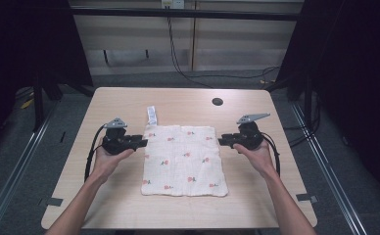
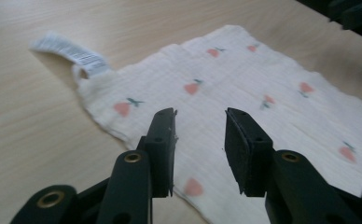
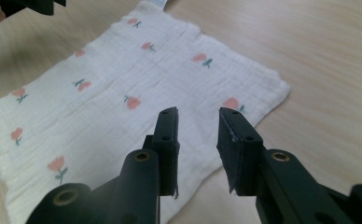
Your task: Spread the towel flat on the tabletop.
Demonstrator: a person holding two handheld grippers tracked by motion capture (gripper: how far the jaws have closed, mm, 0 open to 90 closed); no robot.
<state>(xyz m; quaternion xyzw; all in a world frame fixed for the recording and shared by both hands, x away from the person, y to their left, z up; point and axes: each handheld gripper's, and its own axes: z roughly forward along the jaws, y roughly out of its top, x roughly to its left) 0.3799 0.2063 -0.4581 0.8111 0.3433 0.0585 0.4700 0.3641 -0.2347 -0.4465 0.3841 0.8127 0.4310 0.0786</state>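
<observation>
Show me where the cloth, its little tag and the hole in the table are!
cloth (image 1: 185,159), high view, middle of the flowered fabric.
tag (image 2: 72,55), left gripper view, middle of the white label strip at the cloth's corner.
hole (image 1: 217,102), high view, centre of the dark round opening.

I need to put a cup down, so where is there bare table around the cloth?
Bare wood lies between the cloth and the table's near edge, and across the far strip beyond the label, apart from the dark hole. The sides are crowded: the left gripper and right gripper sit at the cloth's edges.
</observation>
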